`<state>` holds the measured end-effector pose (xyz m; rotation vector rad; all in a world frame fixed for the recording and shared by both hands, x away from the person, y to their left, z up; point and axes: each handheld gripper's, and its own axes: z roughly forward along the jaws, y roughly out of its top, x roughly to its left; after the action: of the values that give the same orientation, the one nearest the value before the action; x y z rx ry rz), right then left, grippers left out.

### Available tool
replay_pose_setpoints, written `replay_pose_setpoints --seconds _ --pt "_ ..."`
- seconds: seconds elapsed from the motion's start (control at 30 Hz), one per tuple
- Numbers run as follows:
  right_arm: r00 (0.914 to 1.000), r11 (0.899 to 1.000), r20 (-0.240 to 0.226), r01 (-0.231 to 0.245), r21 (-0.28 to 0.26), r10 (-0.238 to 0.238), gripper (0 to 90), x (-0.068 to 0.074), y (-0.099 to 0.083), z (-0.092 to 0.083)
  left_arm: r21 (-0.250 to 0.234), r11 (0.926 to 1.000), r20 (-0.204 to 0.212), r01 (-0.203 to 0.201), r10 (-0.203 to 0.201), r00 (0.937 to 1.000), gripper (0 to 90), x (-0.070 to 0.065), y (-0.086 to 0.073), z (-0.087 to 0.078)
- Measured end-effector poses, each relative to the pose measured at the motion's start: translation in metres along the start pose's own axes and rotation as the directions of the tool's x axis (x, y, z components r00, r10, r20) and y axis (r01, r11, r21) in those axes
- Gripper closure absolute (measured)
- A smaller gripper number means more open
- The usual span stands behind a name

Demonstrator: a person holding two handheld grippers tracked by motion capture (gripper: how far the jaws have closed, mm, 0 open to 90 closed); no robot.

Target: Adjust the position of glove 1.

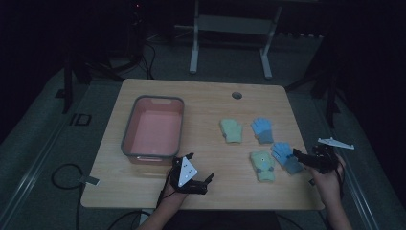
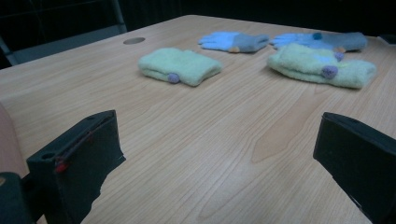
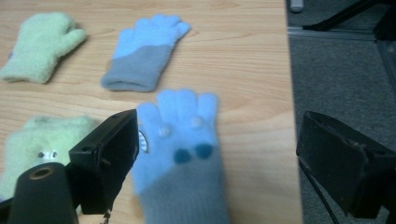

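The near blue glove's (image 3: 180, 158) cuff is cut off by the bottom edge.

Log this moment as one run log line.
right hand-held gripper: open over near blue glove | left hand-held gripper: open, idle | pink bin: no gloves inside

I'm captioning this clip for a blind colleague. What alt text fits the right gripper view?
The right gripper, jaws open, hovers over a blue glove with a grey cuff lying on the wooden table near its edge. Beyond lie a second blue glove and two pale green mittens, one beside the left jaw.
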<state>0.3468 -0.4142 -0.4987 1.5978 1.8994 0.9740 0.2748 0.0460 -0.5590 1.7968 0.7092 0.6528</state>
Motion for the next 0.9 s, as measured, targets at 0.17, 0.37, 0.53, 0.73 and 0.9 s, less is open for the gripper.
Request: replay_pose_setpoints --seconds 0.17,0.37,0.53,0.73,0.9 --pt "0.9987 1.0 -0.05 0.012 -0.008 -0.012 16.2 0.005 0.017 0.012 -0.018 0.9997 0.004 0.019 -0.018 0.9998 0.8 0.001 -0.001 -0.001" --pt "0.9956 0.998 -0.074 0.056 -0.003 -0.056 14.2 0.018 0.029 0.023 -0.02 0.9998 0.016 -0.009 0.009 0.9998 0.8 -0.001 0.0 -0.001" --pt "0.9877 0.997 -0.14 0.072 0.009 -0.07 13.8 0.033 0.036 0.034 -0.016 0.9999 0.019 -0.004 0.005 0.9998 0.8 -0.001 0.0 -0.001" --pt "0.9784 0.99 -0.158 0.138 0.02 -0.133 19.5 0.051 0.044 0.049 -0.02 0.9986 0.016 -0.049 0.05 0.9986 0.8 -0.005 0.0 -0.001" --pt "0.9711 0.986 -0.183 0.162 0.029 -0.154 21.5 0.062 0.054 0.061 -0.015 0.9992 0.021 -0.039 0.039 0.999 0.8 -0.004 0.0 -0.001"
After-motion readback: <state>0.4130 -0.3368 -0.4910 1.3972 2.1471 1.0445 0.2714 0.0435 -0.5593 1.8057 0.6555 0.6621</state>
